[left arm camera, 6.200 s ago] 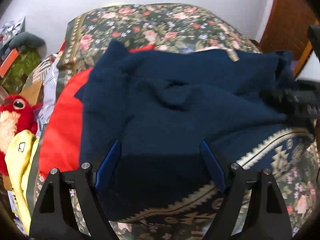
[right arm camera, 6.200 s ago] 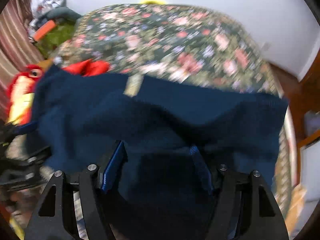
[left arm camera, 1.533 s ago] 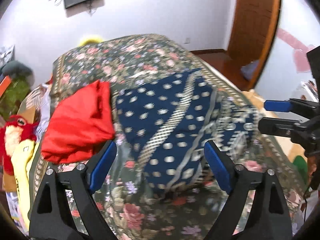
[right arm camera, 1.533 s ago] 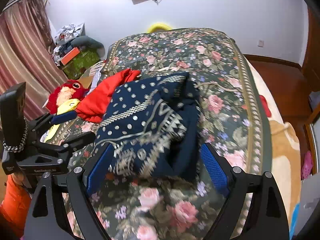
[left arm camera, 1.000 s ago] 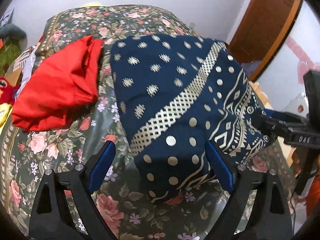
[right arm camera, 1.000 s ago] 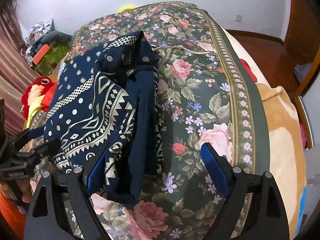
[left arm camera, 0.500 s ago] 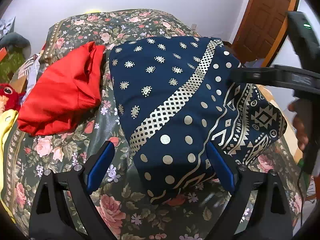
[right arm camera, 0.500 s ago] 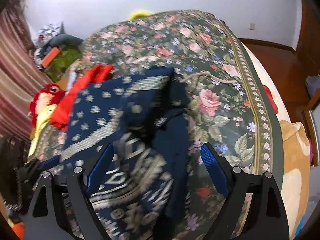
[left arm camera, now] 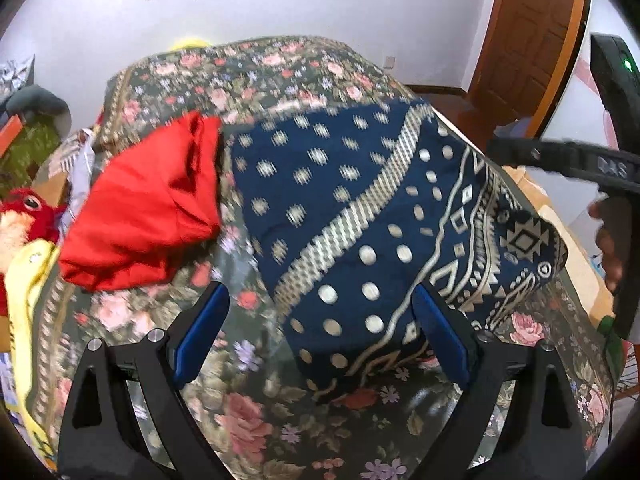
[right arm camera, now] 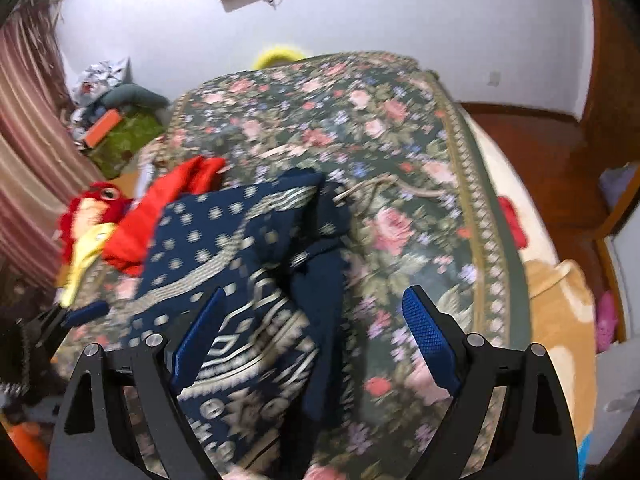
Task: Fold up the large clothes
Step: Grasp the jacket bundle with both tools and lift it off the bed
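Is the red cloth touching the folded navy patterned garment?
Touching. In the left wrist view the red cloth lies with its right edge against the navy garment's left edge, with no bedspread showing between them near the top.

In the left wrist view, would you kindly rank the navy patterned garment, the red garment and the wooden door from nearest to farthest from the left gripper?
1. Navy patterned garment, just ahead of the left gripper.
2. Red garment, beyond, to the left.
3. Wooden door, far right, past the bed.

One navy patterned garment (left arm camera: pixel 360 208), one red garment (left arm camera: pixel 148 208), two grippers.
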Action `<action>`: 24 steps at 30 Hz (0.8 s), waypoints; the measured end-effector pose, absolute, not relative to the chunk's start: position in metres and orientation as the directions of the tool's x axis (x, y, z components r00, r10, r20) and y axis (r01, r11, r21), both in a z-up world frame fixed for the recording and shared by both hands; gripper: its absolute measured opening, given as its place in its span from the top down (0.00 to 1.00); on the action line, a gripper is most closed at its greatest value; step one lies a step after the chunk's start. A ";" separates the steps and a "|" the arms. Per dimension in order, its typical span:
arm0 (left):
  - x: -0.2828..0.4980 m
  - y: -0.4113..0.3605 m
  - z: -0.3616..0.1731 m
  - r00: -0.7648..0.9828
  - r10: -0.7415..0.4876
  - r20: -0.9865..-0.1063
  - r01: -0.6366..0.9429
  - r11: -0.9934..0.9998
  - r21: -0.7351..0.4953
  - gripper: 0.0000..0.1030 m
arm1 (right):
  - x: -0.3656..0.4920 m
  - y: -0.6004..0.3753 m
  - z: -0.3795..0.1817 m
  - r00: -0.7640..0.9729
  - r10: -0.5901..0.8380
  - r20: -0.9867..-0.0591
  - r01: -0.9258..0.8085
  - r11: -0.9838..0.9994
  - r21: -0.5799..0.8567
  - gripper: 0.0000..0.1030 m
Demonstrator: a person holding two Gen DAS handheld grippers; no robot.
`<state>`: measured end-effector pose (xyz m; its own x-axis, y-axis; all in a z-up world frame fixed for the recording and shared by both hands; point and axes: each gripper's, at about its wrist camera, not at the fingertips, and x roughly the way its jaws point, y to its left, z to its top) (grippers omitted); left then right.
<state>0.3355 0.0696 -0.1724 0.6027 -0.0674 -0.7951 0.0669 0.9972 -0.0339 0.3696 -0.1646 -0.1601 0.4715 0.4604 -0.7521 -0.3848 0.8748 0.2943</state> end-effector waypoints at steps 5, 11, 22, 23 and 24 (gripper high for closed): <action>0.347 0.089 -0.162 0.610 -0.089 -0.788 0.043 0.996 -0.079 0.08 | 0.369 -0.161 -0.181 0.347 0.547 -0.762 -0.394 0.822 0.411 0.15; 0.380 0.114 -0.198 0.478 -0.278 -0.833 0.008 0.950 -0.312 0.08 | 0.386 -0.162 -0.228 0.244 0.538 -0.807 -0.335 0.828 0.450 0.15; 0.429 0.117 -0.245 0.350 -0.525 -0.776 -0.028 0.822 -0.569 0.01 | 0.421 -0.160 -0.265 0.088 0.683 -0.725 -0.296 0.713 0.636 0.13; 0.432 0.115 -0.247 0.347 -0.528 -0.775 -0.022 0.822 -0.569 0.01 | 0.422 -0.159 -0.266 0.081 0.690 -0.719 -0.294 0.706 0.644 0.10; 0.435 0.113 -0.248 0.344 -0.532 -0.774 -0.016 0.821 -0.571 0.01 | 0.423 -0.159 -0.266 0.079 0.695 -0.715 -0.292 0.702 0.649 0.10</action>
<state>0.4348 0.1125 -0.2480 0.3443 -0.5316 -0.7738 -0.0159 0.8208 -0.5710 0.4229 -0.1586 -0.2662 0.0792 0.6946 -0.7151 -0.2924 0.7019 0.6494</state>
